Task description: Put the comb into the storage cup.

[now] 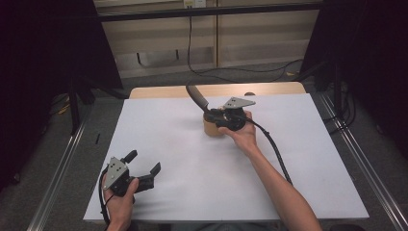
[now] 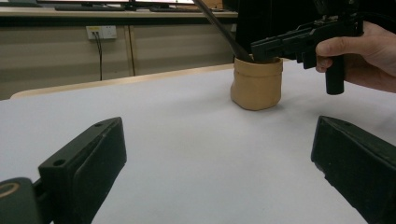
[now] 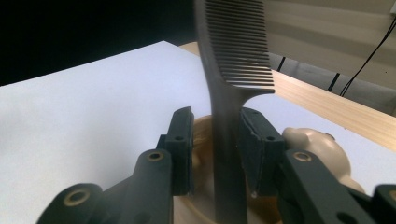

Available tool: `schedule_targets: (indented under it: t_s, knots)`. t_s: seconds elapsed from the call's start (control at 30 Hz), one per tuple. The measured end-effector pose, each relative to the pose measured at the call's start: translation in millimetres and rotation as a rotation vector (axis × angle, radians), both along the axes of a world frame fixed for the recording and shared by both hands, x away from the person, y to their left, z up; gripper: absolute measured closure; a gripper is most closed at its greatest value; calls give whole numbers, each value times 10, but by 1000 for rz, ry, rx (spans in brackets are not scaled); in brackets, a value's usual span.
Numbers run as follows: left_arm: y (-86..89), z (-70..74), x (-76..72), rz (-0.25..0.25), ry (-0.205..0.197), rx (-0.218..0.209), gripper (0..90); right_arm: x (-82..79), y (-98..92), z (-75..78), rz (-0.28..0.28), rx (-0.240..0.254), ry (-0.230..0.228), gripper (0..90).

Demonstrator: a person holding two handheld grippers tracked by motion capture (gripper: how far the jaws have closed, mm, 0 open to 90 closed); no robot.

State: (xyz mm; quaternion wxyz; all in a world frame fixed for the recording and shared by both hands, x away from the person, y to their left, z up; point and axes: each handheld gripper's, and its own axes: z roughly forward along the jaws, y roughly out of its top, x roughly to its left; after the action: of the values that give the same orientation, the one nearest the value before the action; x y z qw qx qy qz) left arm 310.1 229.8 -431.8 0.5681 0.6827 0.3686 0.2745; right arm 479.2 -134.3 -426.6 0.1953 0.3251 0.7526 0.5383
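A dark grey comb stands handle-down in a small tan cup at the far middle of the white table top, leaning to the left. My right gripper hovers over the cup's mouth. In the right gripper view the comb rises between the jaws of this gripper. The left pad stands clear of the handle and the right pad lies next to it, so the gripper is open. My left gripper rests at the front left, open and empty. From there I see the cup and the comb.
A rounded tan knob, shaped like an animal's head, sits on the cup's side. The table's wooden far edge shows beyond the white sheet. Metal rails run along both sides, and a black cable lies on the floor behind.
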Motion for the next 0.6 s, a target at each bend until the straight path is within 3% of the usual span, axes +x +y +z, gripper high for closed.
schedule_targets:
  t_s: [0.13, 0.3, 0.6]
  knots:
    - [7, -1, 2, 4, 1, 3, 34, -22, 12, 22, 6, 17, 11, 568]
    - [3, -6, 4, 0, 5, 8, 34, -58, 0, 116, 7, 33, -14, 515]
    - [2, -8, 6, 3, 7, 8, 34, -86, -104, 240, -33, 78, -11, 345]
